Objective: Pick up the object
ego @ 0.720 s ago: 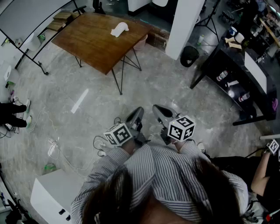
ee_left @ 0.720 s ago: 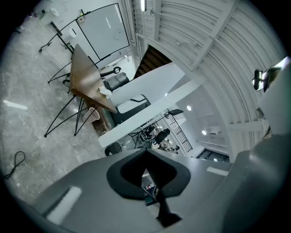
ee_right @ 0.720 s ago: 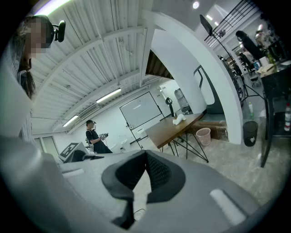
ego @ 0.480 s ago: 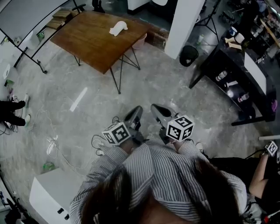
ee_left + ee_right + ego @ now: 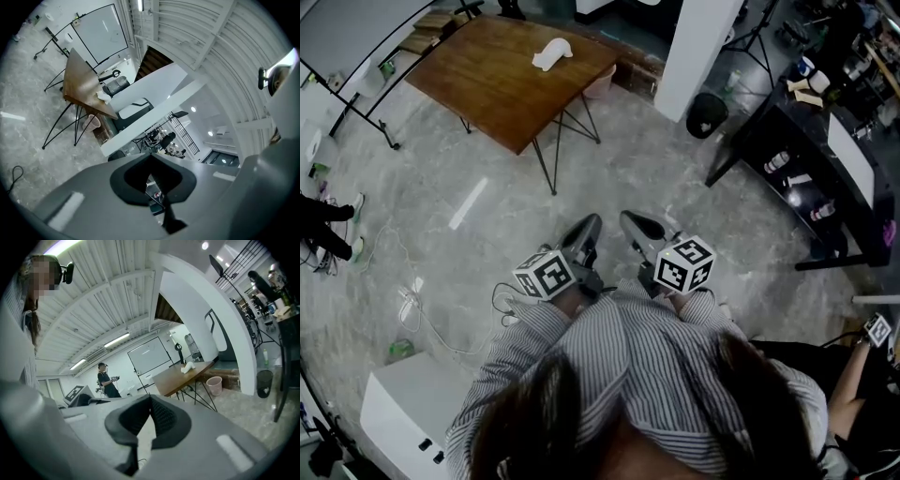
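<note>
white object point(image 5: 551, 57) on table point(image 5: 492, 89), long axis diagonal

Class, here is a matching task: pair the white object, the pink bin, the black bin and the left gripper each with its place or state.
Things
1 white object
2 pink bin
3 black bin
4 left gripper

Places or states
A on the floor by the white pillar
B shut, with nothing in it
C on the wooden table
D on the floor beside the table

Pairs: 1-C, 2-D, 3-A, 4-B
</note>
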`<state>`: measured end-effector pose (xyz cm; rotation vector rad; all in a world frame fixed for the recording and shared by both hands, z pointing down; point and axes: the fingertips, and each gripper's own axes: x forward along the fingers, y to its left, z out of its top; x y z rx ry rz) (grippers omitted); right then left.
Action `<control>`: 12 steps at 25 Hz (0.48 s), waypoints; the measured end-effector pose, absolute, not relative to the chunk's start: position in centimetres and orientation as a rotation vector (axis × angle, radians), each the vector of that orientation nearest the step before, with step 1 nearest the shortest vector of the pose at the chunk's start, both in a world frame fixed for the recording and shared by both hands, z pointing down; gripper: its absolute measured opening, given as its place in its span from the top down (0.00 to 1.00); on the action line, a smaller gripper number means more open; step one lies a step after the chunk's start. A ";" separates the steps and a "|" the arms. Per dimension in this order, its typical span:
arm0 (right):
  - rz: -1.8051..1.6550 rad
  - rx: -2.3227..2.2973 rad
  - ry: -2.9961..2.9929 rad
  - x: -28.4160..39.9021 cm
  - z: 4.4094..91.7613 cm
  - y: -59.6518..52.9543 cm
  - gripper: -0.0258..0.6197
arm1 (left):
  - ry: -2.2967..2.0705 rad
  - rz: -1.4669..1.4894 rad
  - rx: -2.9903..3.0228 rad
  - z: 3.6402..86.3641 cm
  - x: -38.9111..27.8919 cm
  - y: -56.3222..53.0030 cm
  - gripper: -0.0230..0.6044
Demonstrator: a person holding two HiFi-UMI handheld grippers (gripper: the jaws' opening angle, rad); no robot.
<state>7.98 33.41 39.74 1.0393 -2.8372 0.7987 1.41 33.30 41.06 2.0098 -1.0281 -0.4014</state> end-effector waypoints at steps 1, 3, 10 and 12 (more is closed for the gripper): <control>0.795 1.042 -2.845 8.2 39.6 33.0 0.96 | -1.027 -0.408 2.012 41.0 1.5 32.9 0.96; 0.781 1.050 -2.850 8.7 39.4 31.9 0.96 | -1.029 -0.419 2.016 40.8 1.8 32.0 0.96; 0.836 1.033 -2.833 10.9 40.6 30.0 0.96 | -1.058 -0.422 1.952 42.5 3.5 30.5 0.96; 0.869 1.026 -2.814 11.3 41.3 29.6 0.96 | -1.069 -0.440 1.910 43.2 3.5 29.9 0.96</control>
